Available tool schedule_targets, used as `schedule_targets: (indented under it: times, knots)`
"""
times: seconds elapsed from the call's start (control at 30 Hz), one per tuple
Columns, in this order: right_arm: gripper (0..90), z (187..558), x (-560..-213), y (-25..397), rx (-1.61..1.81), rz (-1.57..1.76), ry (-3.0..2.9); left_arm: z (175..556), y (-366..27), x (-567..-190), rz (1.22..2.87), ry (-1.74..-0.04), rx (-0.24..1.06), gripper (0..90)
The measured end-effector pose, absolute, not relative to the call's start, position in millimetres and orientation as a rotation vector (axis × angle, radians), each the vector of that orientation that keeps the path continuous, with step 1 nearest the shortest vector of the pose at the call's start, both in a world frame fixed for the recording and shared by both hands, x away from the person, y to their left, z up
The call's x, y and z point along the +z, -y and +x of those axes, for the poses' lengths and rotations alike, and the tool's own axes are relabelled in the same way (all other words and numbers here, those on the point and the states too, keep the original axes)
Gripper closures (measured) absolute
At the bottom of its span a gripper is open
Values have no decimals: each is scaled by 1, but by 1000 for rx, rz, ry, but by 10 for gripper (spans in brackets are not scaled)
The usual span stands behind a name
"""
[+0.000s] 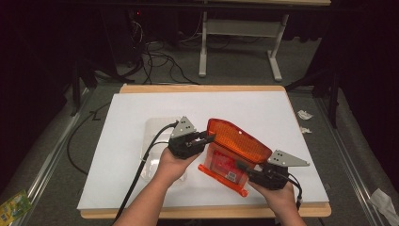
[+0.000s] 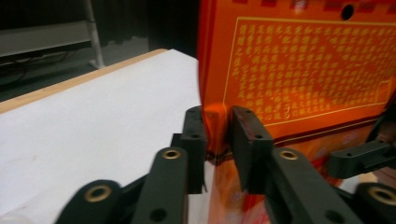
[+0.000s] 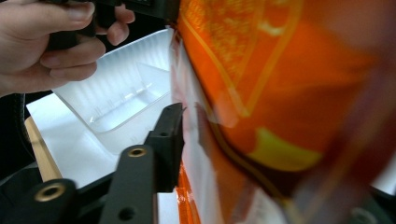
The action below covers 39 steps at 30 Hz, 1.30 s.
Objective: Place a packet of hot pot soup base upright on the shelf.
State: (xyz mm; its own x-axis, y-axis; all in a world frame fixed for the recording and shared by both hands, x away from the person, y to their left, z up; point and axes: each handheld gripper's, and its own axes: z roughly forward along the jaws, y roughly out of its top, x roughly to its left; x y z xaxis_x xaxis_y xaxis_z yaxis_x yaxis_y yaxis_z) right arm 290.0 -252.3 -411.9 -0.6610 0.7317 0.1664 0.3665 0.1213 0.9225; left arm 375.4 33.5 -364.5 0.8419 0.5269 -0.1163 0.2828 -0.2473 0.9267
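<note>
An orange bag (image 1: 237, 141) with gold print is held up above the white table sheet (image 1: 263, 108), tilted, its lower end near the front edge. My left gripper (image 1: 209, 138) is shut on the bag's left edge; in the left gripper view the edge of the bag (image 2: 299, 65) is pinched between both jaws of the left gripper (image 2: 217, 116). My right gripper (image 1: 242, 165) holds the bag's lower right side. In the right gripper view the bag (image 3: 280, 93) covers one jaw of the right gripper (image 3: 191, 116), and its film edge lies against the other jaw.
A clear plastic container (image 1: 157, 129) sits on the sheet left of the bag, under the left hand (image 3: 46, 42); the container (image 3: 121, 93) is open-topped. A table frame (image 1: 240, 28) and cables (image 1: 160, 59) are on the floor behind. Paper scraps (image 1: 303, 115) lie at the right.
</note>
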Motion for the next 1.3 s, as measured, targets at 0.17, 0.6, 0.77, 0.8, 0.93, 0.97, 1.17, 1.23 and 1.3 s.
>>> schedule_targets:
  times: [0.17,0.6,0.77,0.8,0.93,0.97,1.17,1.23,1.3]
  knots:
    - [647,291,-412,253,1541,1119,-2049,378,-45,-368,1857,-648,267,536]
    - [704,288,-412,253,1556,1097,-2068,366,-120,-365,1887,-764,421,324]
    - [709,288,-412,252,1558,1097,-2067,363,-156,-371,1867,-853,457,295]
    - [710,287,-412,252,1557,1096,-2067,362,-164,-374,1861,-870,462,293]
    - [712,286,-412,251,1559,1084,-2069,359,-193,-380,1824,-927,475,288]
    - [713,286,-412,251,1557,1081,-2073,357,-199,-381,1816,-935,480,284]
    - [713,285,-411,250,1555,1078,-2078,344,-230,-396,1797,-995,536,263]
    - [712,284,-411,250,1557,1075,-2074,339,-236,-402,1793,-1011,545,259]
    - [711,284,-411,249,1560,1072,-2074,334,-244,-412,1798,-1027,577,250]
